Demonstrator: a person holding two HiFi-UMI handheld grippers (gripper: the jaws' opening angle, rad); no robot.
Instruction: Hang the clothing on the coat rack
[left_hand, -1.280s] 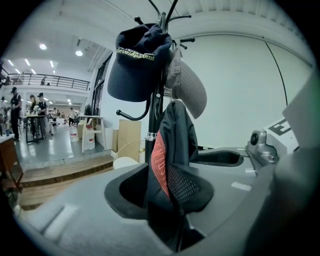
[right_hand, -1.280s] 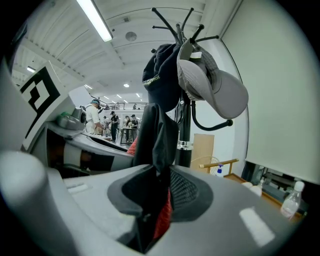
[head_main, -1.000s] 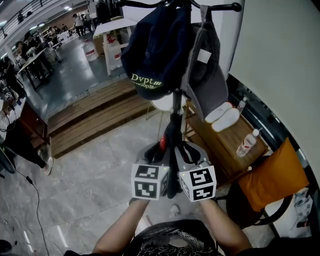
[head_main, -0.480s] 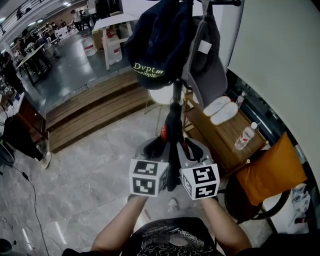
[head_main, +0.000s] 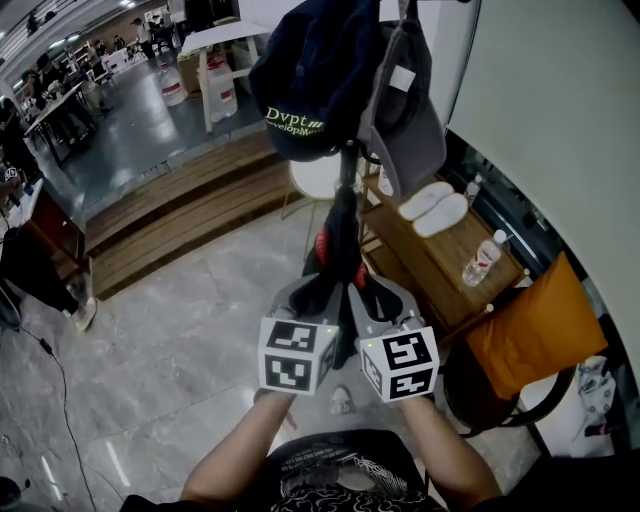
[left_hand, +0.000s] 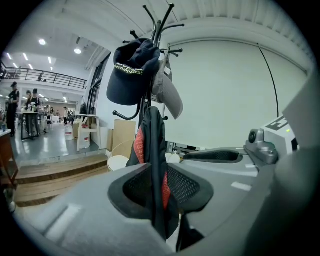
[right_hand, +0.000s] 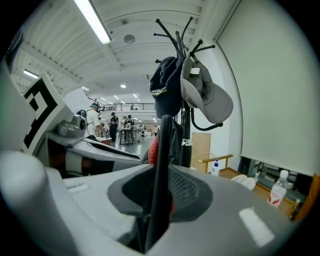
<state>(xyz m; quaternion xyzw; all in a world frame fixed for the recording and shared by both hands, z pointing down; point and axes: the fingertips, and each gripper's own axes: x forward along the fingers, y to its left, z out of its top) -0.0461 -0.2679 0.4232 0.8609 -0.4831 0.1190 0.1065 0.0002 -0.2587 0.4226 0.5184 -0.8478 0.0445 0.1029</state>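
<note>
I have my left gripper (head_main: 318, 298) and right gripper (head_main: 372, 298) side by side, each pinching the black-and-red garment (head_main: 337, 240), close to the coat rack (head_main: 349, 172), below its navy cap (head_main: 315, 70).

Navy cap (head_main: 315, 80) and grey cap (head_main: 412, 125) fill the coat rack's (head_main: 347, 165) hooks; its top prongs (right_hand: 177, 30) stand bare. A garment (head_main: 340, 250) covers the pole (right_hand: 186, 125). Wall (head_main: 560, 130) and table (head_main: 440, 270) hem the right; open floor (head_main: 180, 330) left.
</note>
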